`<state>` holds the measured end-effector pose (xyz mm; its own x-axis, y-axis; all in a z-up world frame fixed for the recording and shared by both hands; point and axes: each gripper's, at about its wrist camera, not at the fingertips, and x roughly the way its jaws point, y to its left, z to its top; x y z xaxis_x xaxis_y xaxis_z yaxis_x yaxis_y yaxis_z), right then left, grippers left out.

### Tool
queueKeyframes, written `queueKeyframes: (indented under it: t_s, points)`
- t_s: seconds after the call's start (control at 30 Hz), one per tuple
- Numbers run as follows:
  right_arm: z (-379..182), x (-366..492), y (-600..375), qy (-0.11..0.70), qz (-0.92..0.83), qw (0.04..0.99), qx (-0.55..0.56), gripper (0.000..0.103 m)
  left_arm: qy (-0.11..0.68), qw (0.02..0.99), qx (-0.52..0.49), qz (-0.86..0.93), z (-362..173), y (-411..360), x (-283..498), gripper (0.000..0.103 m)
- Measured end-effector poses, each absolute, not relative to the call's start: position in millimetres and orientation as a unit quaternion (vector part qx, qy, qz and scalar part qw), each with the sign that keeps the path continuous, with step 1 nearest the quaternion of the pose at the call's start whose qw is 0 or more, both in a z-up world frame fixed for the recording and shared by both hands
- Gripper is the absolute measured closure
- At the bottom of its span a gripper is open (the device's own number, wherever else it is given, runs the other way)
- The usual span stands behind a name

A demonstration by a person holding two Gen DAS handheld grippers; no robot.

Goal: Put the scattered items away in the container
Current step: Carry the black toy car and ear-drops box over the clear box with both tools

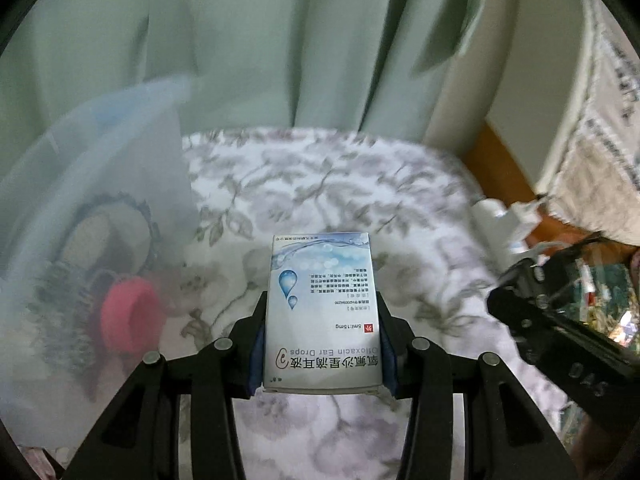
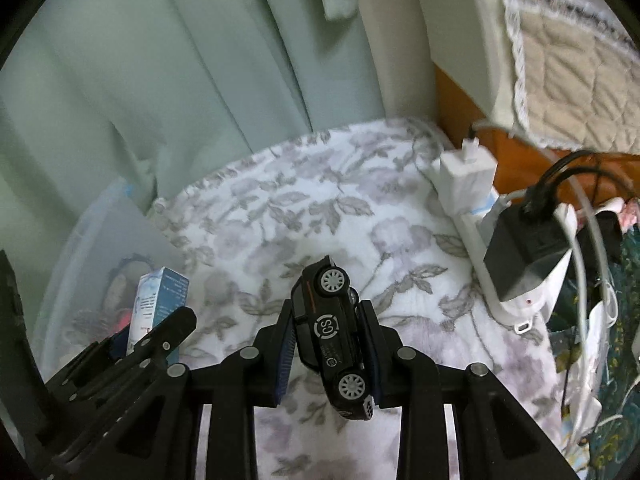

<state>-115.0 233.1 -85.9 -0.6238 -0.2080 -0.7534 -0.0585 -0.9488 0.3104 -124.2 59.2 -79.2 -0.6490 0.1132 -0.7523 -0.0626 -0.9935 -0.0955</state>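
Note:
My left gripper (image 1: 322, 316) is shut on a white and blue ear drops box (image 1: 320, 312), held above the flowered cloth. At the left stands a translucent plastic container (image 1: 100, 184) with a pink item (image 1: 128, 316) and dark round things inside. My right gripper (image 2: 328, 328) is shut on a black toy car (image 2: 332, 332), tilted with its wheels to the right. In the right wrist view the left gripper (image 2: 156, 332) with the ear drops box (image 2: 160, 296) shows at lower left, next to the container (image 2: 100, 236). The right gripper's black body (image 1: 560, 328) shows at the right of the left wrist view.
A flowered white cloth (image 2: 320, 220) covers the surface. A white power strip (image 2: 480, 240) with a white adapter (image 2: 468, 172) and a black charger (image 2: 528, 248) and cables lies along the right edge. Green curtains (image 1: 240, 40) hang behind. A quilted cover (image 2: 568, 60) is at the upper right.

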Motion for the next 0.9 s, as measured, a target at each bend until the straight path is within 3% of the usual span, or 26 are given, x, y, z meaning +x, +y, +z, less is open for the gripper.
queueKeyframes:
  t_s: [0.3, 0.9]
  points:
    - [-32, -86, 209, -0.146, -0.909, 0.070, 0.384, 0.071, -0.045, 0.065, -0.357, 0.931, -20, 41, -85, 0.056]
    - [51, -55, 135, -0.102, -0.933, 0.141, 0.317, 0.071, -0.113, 0.009, -0.265, 0.958, 43, -55, -46, 0.056]
